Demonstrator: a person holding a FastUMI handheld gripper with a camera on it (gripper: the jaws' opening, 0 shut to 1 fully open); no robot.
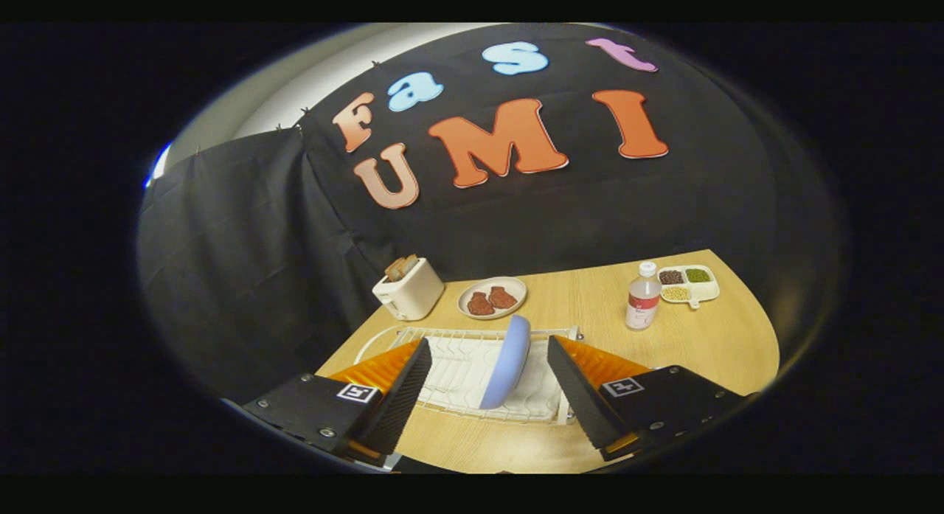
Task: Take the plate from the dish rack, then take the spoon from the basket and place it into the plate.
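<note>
A light blue plate [507, 360] stands on edge in a white wire dish rack [457, 374] on the wooden table. My gripper [487, 352] is open, its two black fingers with orange backing wide apart on either side of the plate. The left finger [398, 396] and the right finger [582, 392] both stay clear of the plate, which sits between them, closer to the right one. The rack lies directly ahead, under and beyond the fingertips.
Beyond the rack stand a white toaster [408, 287] holding bread and a plate with two brown pieces [492, 298]. To the right stand a clear bottle [643, 296] and a divided dish of beans [688, 283]. Black cloth walls the table's back and left.
</note>
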